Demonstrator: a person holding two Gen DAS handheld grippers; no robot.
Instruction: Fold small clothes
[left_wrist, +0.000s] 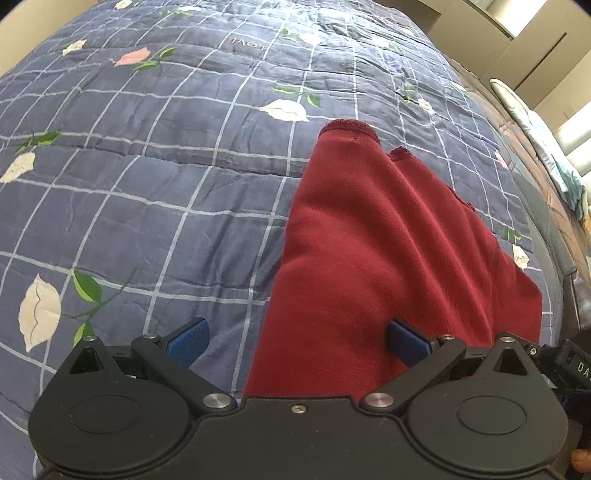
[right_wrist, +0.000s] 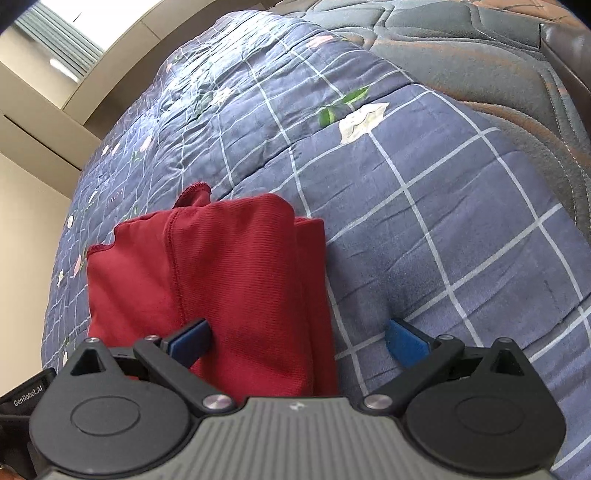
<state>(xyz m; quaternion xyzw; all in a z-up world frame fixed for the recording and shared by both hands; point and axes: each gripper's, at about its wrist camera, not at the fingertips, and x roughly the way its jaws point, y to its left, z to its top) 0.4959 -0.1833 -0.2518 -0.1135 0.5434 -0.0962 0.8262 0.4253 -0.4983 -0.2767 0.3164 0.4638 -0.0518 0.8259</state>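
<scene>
Item: red garment (left_wrist: 388, 251), knit, partly folded, lying on a blue checked floral quilt (left_wrist: 147, 192) on a bed.

Left tongs (left_wrist: 297, 341): wide apart, holding nothing, straddling the garment's near left edge.

Right tongs (right_wrist: 297, 341): at their widest, empty, over its near right edge.

Orientation: long axis runs away from both cameras; hemmed ends point to the far side.

Risk: stacked layers appear loose, though the fisheye view is poor; a pinch catching only the top layer, or the quilt beneath, would likely drag the fold askew.
</scene>
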